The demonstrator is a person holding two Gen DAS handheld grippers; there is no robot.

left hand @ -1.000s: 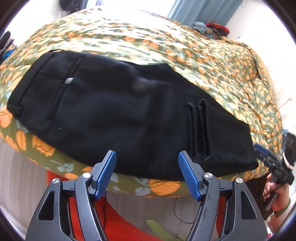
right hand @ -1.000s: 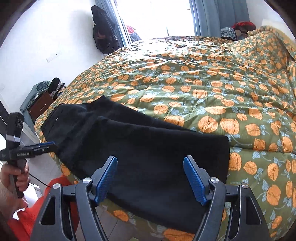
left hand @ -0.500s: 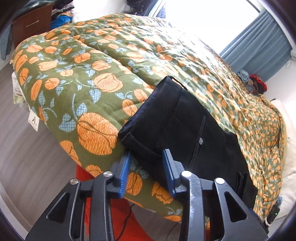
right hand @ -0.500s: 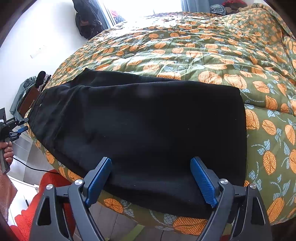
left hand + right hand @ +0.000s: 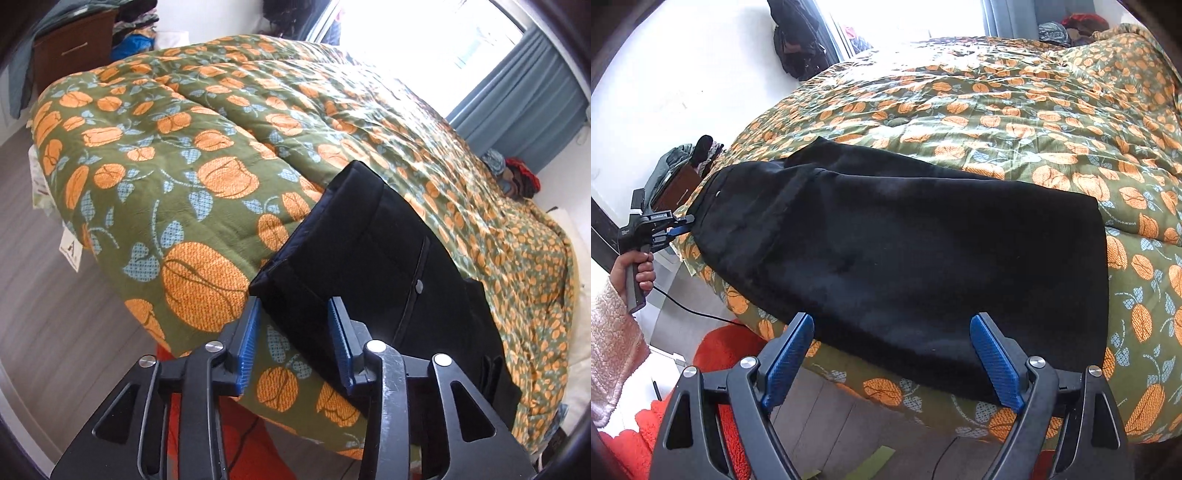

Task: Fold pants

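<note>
Black pants lie folded lengthwise along the near edge of a bed, waistband to the left. In the left wrist view the waistband corner sits between the blue pads of my left gripper, whose jaws are partly open around it without clamping. The left gripper also shows in the right wrist view at the waistband end. My right gripper is wide open and empty, just below the pants' near edge at mid-length.
The bed has a green quilt with orange pumpkins. A red rug and a black cable lie on the floor below. A brown drawer unit stands beyond the bed's left corner. Clothes pile by blue curtains.
My left gripper swung from the pants' middle to the waistband corner and narrowed its jaws around it. My right gripper drew closer to the pants' near edge, then eased back.
</note>
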